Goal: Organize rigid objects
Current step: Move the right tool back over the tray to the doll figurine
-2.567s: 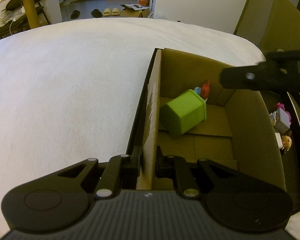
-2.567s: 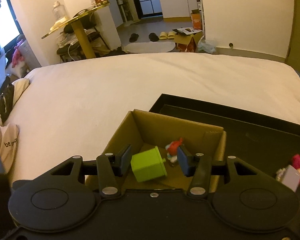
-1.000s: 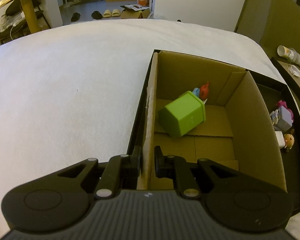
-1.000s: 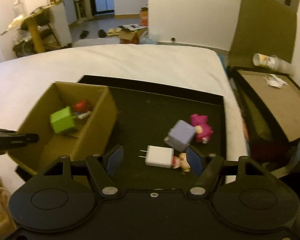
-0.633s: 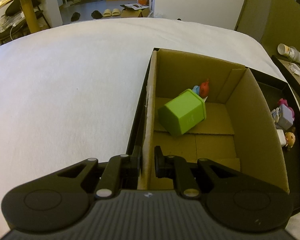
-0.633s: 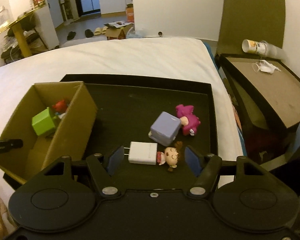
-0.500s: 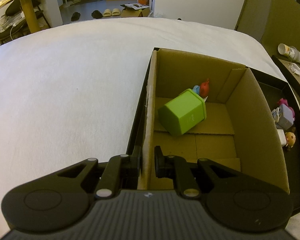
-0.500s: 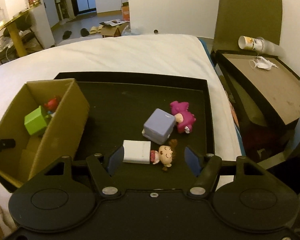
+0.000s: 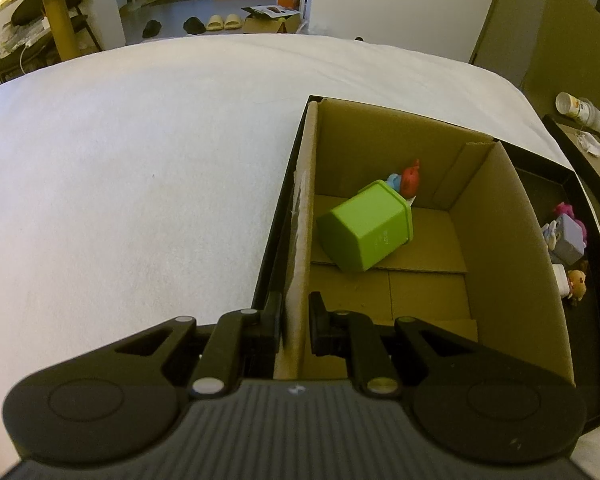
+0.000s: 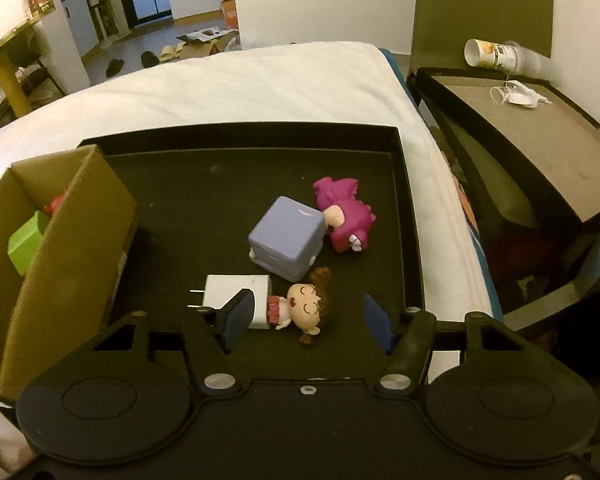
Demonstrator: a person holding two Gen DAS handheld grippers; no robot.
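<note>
A cardboard box (image 9: 500, 280) stands at the left end of a black tray (image 10: 236, 136). Inside it lie a green box (image 9: 366, 232) and a small red figure (image 9: 410, 178). My left gripper (image 9: 296, 320) is shut on the box's left wall. On the tray lie a white charger (image 10: 236, 286), a brown-haired doll (image 10: 306, 306), a lavender cube (image 10: 286, 236) and a magenta figure (image 10: 346, 216). My right gripper (image 10: 306, 312) hovers low over the doll and the charger's end. Its jaws are closing with the doll between them, and the pads do not touch it.
The tray rests on a white bed (image 9: 140, 160). To the right stands a side table (image 10: 540, 136) with a tipped paper cup (image 10: 496, 54) and a face mask (image 10: 520, 98). The tray's right rim lies just beyond my right finger.
The right gripper swung from above the cardboard box to the tray's right side, sank toward the charger and doll, and narrowed its jaws. The left gripper kept its hold on the wall.
</note>
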